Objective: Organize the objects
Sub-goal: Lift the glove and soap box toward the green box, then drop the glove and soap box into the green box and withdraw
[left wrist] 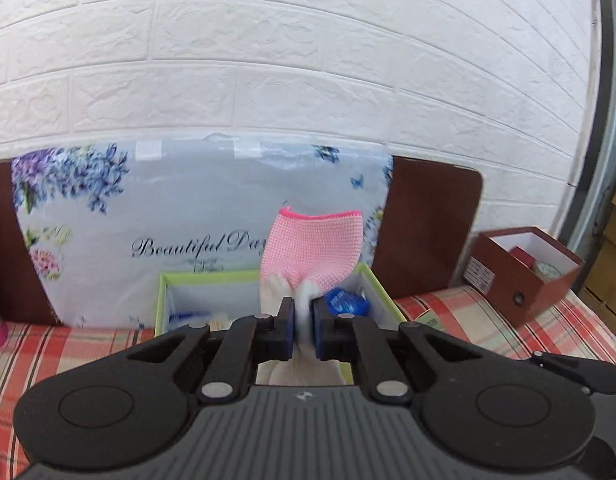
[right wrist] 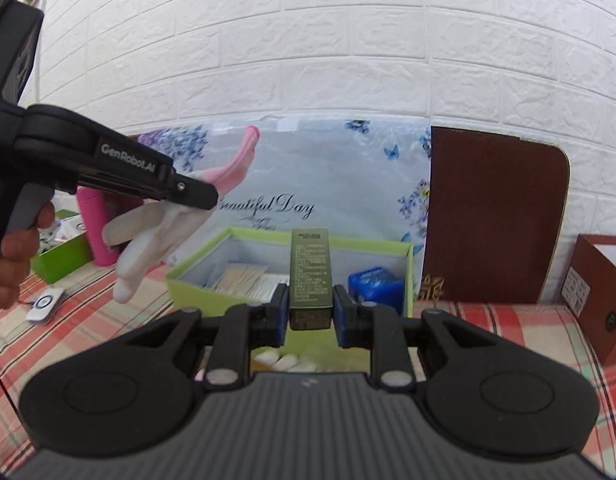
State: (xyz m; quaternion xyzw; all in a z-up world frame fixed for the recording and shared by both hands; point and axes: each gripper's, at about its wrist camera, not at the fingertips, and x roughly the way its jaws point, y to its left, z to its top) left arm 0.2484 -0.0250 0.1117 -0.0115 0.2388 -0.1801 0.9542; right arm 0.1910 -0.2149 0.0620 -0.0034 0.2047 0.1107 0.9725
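The left gripper is clenching a pink-and-white glove, cuff pointing up, held in the air above the green box. The right gripper is grasping an upright olive carton at the box's near wall, beside a blue packet inside

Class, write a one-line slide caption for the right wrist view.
Right tongs grip an olive carton above the green box.

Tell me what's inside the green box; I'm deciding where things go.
The green box holds a blue packet and flat tan sachets. The right gripper and its olive carton hide the middle.
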